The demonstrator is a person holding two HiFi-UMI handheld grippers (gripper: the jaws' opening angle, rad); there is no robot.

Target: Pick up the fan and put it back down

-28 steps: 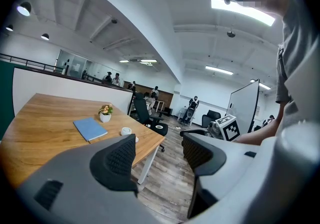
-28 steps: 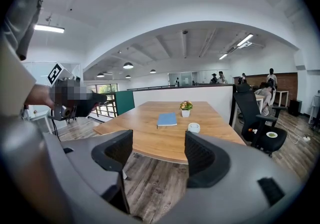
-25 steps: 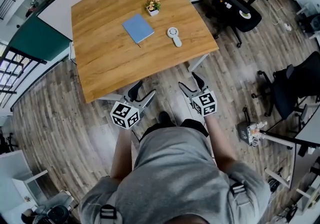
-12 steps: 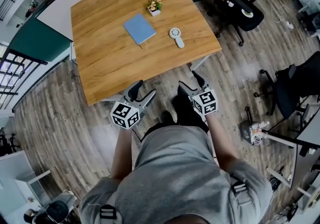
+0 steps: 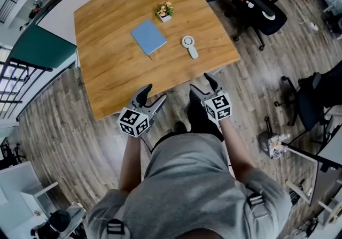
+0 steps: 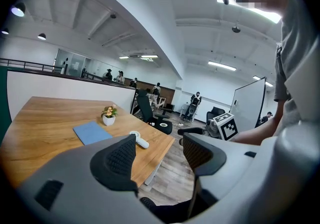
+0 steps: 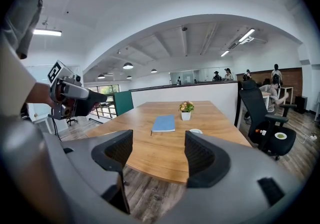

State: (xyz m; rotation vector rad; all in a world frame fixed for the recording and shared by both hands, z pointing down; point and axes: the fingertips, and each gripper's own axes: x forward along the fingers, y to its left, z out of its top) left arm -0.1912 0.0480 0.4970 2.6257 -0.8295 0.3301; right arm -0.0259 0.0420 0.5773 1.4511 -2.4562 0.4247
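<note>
A small white hand fan lies flat on the wooden table, near its right front corner. The left gripper view shows the fan just past my jaws; in the right gripper view only the top of the fan shows above the right jaw. Both grippers hang off the table's near edge, in front of my body. My left gripper is open and empty. My right gripper is open too, with nothing between its jaws.
A blue notebook lies left of the fan, and a small potted plant stands behind it. Black office chairs stand right of the table. A low white partition borders the table's far side.
I have stepped closer to the table: both grippers now sit nearer its front edge, and the fan and notebook appear slightly lower in the head view.
</note>
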